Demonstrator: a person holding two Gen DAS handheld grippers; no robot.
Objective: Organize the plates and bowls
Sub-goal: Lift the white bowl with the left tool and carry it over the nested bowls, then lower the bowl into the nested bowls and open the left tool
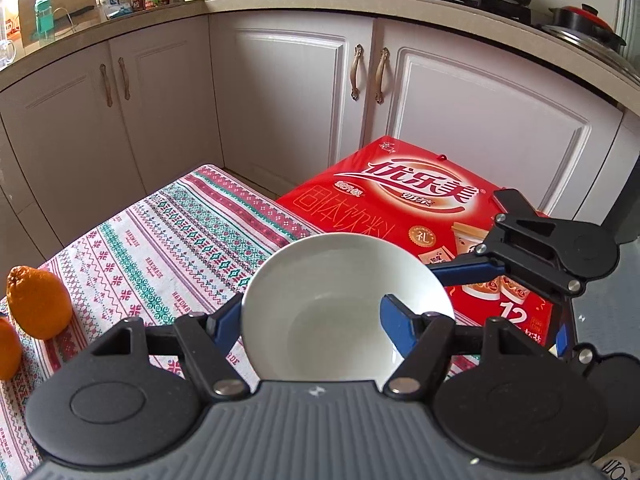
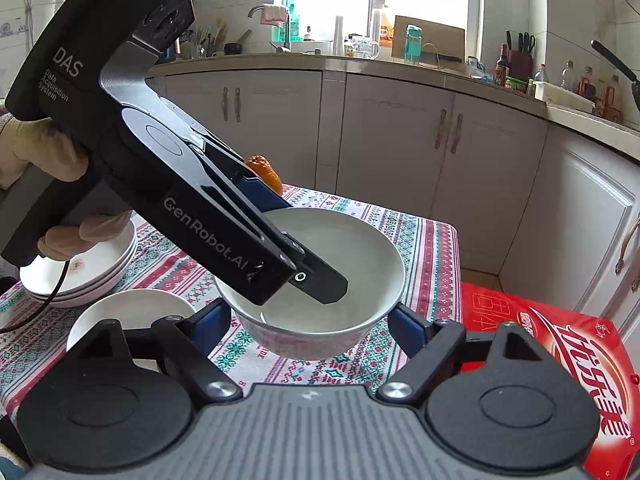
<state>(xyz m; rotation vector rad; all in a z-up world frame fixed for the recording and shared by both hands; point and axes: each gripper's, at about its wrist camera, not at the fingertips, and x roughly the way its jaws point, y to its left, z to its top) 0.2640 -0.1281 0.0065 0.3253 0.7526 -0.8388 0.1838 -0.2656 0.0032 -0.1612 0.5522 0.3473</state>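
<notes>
Bowl (image 2: pixel 316 280): white, hanging above the patterned cloth (image 2: pixel 420 248), at 12 o'clock from the right camera.
Left tool (image 1: pixel 312 320): gripping the bowl's rim, one finger (image 1: pixel 400 326) sitting inside, one outside.
Right tool (image 2: pixel 310 326): standing wide, fingers flanking the bowl; contact cannot be told.
Gloved hand (image 2: pixel 44 152): holding the left tool, at 9 o'clock.
Stacked plates (image 2: pixel 80 276): lying at 8 o'clock from the bowl.
Second bowl (image 2: pixel 128 312): sitting beside the plates.
Orange (image 1: pixel 38 300): resting on the cloth.
Red box (image 1: pixel 404 204): lying past the cloth's edge.

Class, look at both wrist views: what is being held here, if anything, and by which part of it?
A white bowl, gripped by its rim. The left gripper pinches one wall, one finger inside and one outside. The right gripper has its jaws against the outer sides.
</notes>
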